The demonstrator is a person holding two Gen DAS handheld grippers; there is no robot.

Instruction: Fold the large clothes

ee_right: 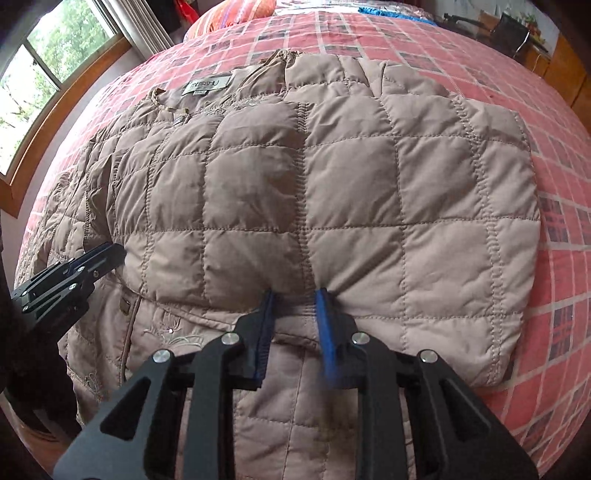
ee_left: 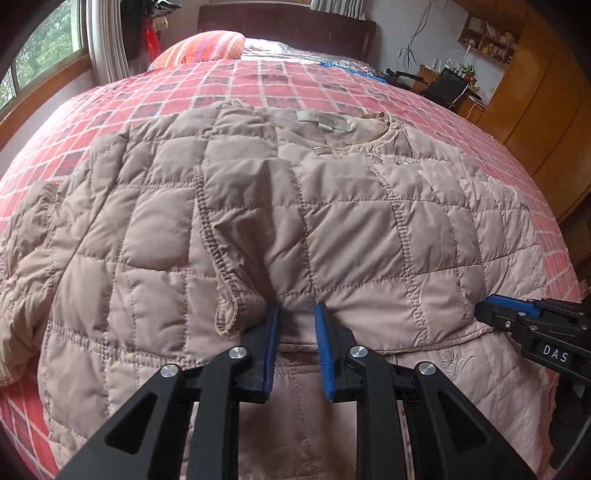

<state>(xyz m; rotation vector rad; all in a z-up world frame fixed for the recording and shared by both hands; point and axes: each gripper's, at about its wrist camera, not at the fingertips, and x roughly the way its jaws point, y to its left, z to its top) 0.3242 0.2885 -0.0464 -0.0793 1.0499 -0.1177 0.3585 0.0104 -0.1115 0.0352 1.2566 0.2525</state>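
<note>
quilted jacket on checked bedspread

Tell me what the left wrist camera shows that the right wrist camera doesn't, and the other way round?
Only the left wrist view shows the wall shelf with small items, the dark headboard, and the jacket's left sleeve folded in. Only the right wrist view shows the right sleeve's outer edge against the bedspread. Both show the beige quilted jacket, its neck label, the red checked bedspread, the window, and both grippers, left gripper and right gripper, open at the folded edge.
</note>
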